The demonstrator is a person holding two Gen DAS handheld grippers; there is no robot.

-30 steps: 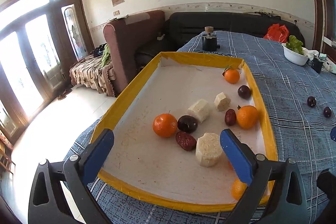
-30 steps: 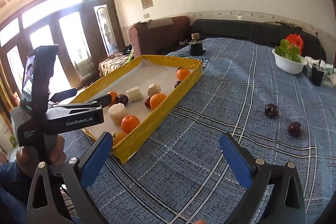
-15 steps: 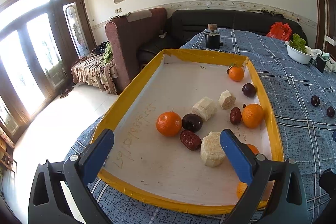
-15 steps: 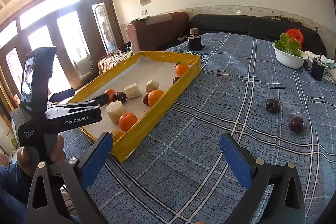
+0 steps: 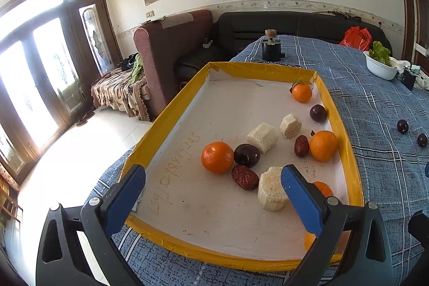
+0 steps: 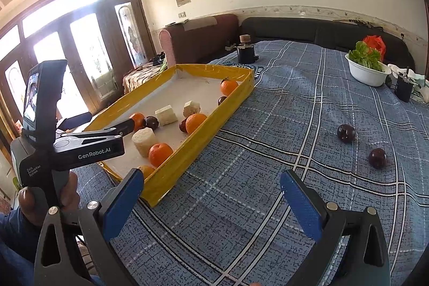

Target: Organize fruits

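Observation:
A yellow-rimmed tray (image 5: 171,114) with a white floor holds several oranges (image 5: 217,157), dark plums (image 5: 246,155), red dates (image 5: 244,177) and pale cut chunks (image 5: 271,188). My left gripper (image 5: 213,195) is open and empty, hovering over the tray's near end. My right gripper (image 6: 211,201) is open and empty above the blue checked cloth, right of the tray (image 6: 214,122). Two dark plums (image 6: 346,133) (image 6: 377,157) lie loose on the cloth ahead of it; they also show in the left wrist view (image 5: 402,126).
A white bowl of lettuce (image 6: 367,73) stands far right, with a small black object (image 6: 404,87) beside it. A black jar with a cork (image 6: 246,50) stands beyond the tray. The left handheld unit (image 6: 53,136) sits left of my right gripper. A sofa lies behind the table.
The left gripper has drawn back and risen slightly, so the tray contents sit farther ahead. The right gripper has shifted a little; the loose plums appear slightly lower and nearer.

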